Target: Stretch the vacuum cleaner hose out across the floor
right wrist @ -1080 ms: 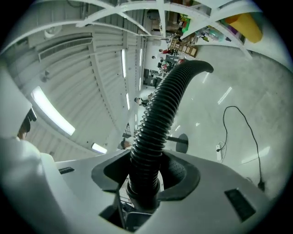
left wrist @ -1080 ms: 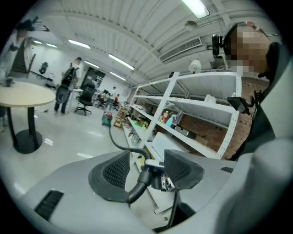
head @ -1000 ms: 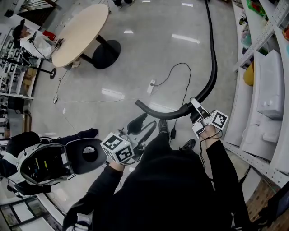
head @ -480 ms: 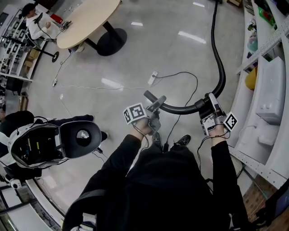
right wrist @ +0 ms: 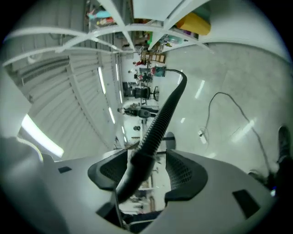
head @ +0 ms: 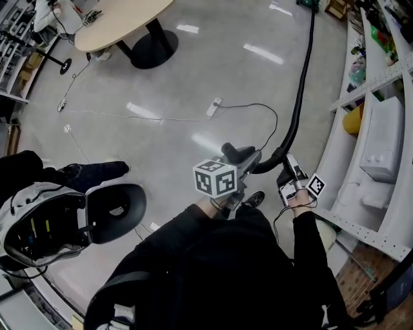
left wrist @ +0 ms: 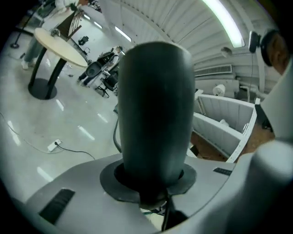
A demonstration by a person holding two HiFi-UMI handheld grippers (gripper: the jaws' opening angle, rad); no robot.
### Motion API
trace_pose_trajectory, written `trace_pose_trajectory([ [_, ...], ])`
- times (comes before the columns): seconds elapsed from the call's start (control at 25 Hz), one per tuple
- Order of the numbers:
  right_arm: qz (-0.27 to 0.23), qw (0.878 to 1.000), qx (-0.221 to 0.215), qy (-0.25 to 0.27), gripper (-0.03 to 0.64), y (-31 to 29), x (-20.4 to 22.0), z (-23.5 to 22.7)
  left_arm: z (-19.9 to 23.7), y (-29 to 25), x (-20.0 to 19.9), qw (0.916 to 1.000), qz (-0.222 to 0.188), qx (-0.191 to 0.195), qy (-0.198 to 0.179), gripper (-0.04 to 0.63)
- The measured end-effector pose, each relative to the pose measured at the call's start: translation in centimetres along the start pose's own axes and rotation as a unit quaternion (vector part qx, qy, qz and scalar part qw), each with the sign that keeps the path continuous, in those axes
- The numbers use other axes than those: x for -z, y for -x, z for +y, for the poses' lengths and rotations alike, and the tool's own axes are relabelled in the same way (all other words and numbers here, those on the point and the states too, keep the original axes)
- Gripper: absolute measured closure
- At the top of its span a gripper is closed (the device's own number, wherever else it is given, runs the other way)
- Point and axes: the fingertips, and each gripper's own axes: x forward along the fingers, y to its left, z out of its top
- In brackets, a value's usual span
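Note:
The black ribbed vacuum hose [head: 300,97] comes down from the top of the head view and bends left to a smooth thick end piece [head: 231,152]. My left gripper [head: 244,158] is shut on that end piece; its jaws have just been closing. In the left gripper view the end piece [left wrist: 153,105] fills the middle, clamped between the jaws of the left gripper [left wrist: 151,178]. My right gripper [head: 284,161] sits at the bend. Its jaws have just been opening: the hose [right wrist: 160,119] lies between the right gripper [right wrist: 146,171] pads, against the left one with a gap at the right.
White shelving [head: 374,148] lines the right side close to my right hand. A white power strip [head: 213,106] with a thin black cable lies on the grey floor ahead. A round table [head: 122,19] stands at the far left. A black round seat [head: 116,209] is at my left.
My left gripper came up from the lower left to the hose's end and closed on it. The right gripper slid down and inward along the hose. The hose bend has tightened.

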Motion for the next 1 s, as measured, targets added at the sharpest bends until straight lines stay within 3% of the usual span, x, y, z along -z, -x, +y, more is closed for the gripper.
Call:
trace_pose_trajectory([
  [0.08, 0.050, 0.993, 0.075, 0.072, 0.368, 1.7, 3.5, -2.0, 1.4, 1.0, 1.0, 0.9996, 0.007, -0.028, -0.006, 0.488],
  [0.12, 0.077, 0.982, 0.117, 0.123, 0.368, 2.6, 5.3, -2.6, 2.1, 1.5, 1.2, 0.9993, 0.009, -0.035, -0.005, 0.488],
  [0.16, 0.105, 0.965, 0.153, 0.186, 0.368, 3.4, 7.0, -2.6, 2.9, 2.0, 1.4, 0.9991, 0.012, -0.040, -0.005, 0.488],
  [0.24, 0.157, 0.908, 0.192, 0.336, 0.368, 4.0, 10.1, -1.4, 4.3, 2.6, 1.7, 0.9983, 0.021, -0.051, -0.018, 0.488],
  [0.32, 0.195, 0.828, 0.190, 0.491, 0.368, 3.5, 12.6, 1.1, 5.4, 2.5, 2.7, 0.9970, 0.039, -0.056, -0.037, 0.488],
  [0.36, 0.211, 0.777, 0.183, 0.564, 0.368, 3.0, 13.7, 2.3, 5.6, 2.3, 3.4, 0.9962, 0.050, -0.054, -0.045, 0.488],
  [0.44, 0.239, 0.658, 0.175, 0.692, 0.368, 1.8, 15.8, 4.0, 5.3, 1.9, 4.6, 0.9942, 0.071, -0.046, -0.067, 0.488],
  [0.52, 0.251, 0.541, 0.169, 0.785, 0.368, 0.7, 16.9, 4.6, 4.4, 1.3, 5.5, 0.9912, 0.087, -0.040, -0.092, 0.488],
  [0.56, 0.251, 0.496, 0.163, 0.815, 0.368, 0.1, 17.2, 4.7, 3.8, 1.0, 5.8, 0.9901, 0.092, -0.034, -0.100, 0.488],
  [0.6, 0.251, 0.466, 0.156, 0.834, 0.367, -0.3, 17.4, 4.7, 3.0, 0.7, 6.1, 0.9896, 0.098, -0.026, -0.102, 0.488],
  [0.64, 0.252, 0.449, 0.148, 0.844, 0.367, -0.6, 17.6, 4.7, 2.2, 0.5, 6.4, 0.9895, 0.103, -0.016, -0.100, 0.488],
  [0.8, 0.266, 0.429, 0.142, 0.852, 0.376, 0.1, 17.5, 4.0, -1.1, -0.6, 8.3, 0.9884, 0.130, 0.029, -0.074, 0.485],
  [0.88, 0.276, 0.432, 0.144, 0.846, 0.449, 1.9, 17.1, 3.4, -2.7, -1.5, 9.9, 0.9868, 0.143, 0.041, -0.065, 0.474],
  [1.0, 0.291, 0.440, 0.154, 0.835, 0.453, 6.0, 15.3, 1.3, -4.9, -3.0, 14.3, 0.9814, 0.179, 0.040, -0.059, 0.442],
])
